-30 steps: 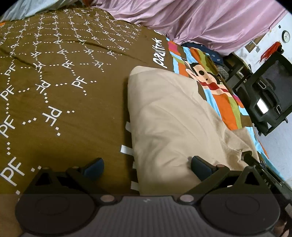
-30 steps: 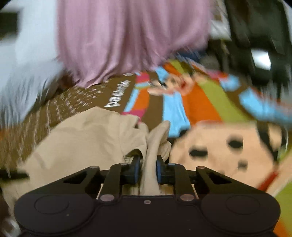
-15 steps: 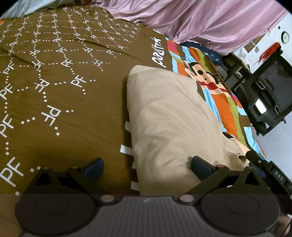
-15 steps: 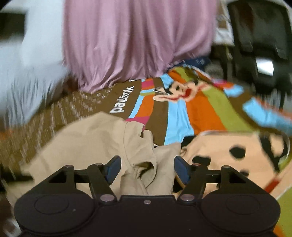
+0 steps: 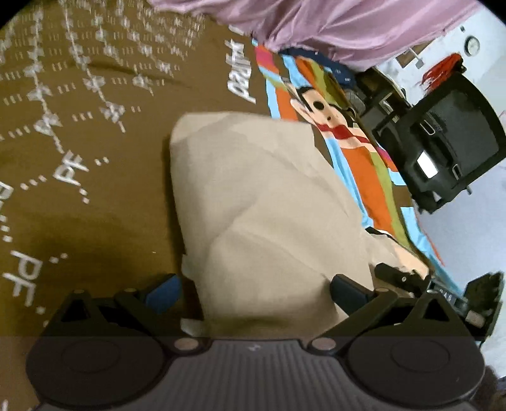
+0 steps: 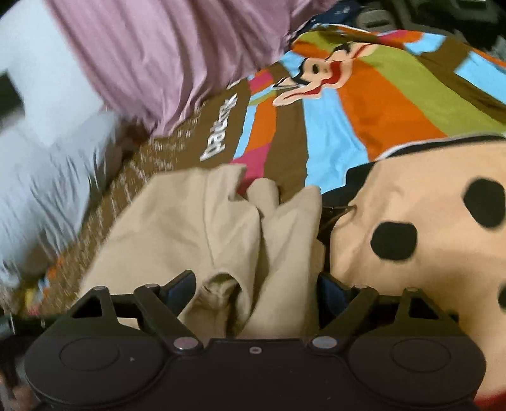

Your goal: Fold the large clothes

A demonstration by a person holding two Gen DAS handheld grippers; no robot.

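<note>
A beige garment [image 5: 253,196] lies folded in a long slab on the brown bedspread [image 5: 79,221]. My left gripper [image 5: 254,289] stands open low over its near end, with the cloth between the fingers and untouched by the pads. In the right wrist view the same garment [image 6: 189,221] shows its bunched, wrinkled end with loose flaps. My right gripper [image 6: 255,284] has its jaws opening. The bunched cloth sits between the blue pads, and neither pad presses on it.
The bedspread has a striped cartoon panel [image 6: 363,104] on its right part. A pink curtain [image 5: 348,28] hangs behind the bed. A black chair [image 5: 442,142] stands on the pale floor past the bed's right edge. A light grey cloth [image 6: 47,177] lies at the left.
My right gripper opened and let go of the beige fold, which now rests slack on the bed. My left gripper slid right, bringing the garment's near end between its fingers.
</note>
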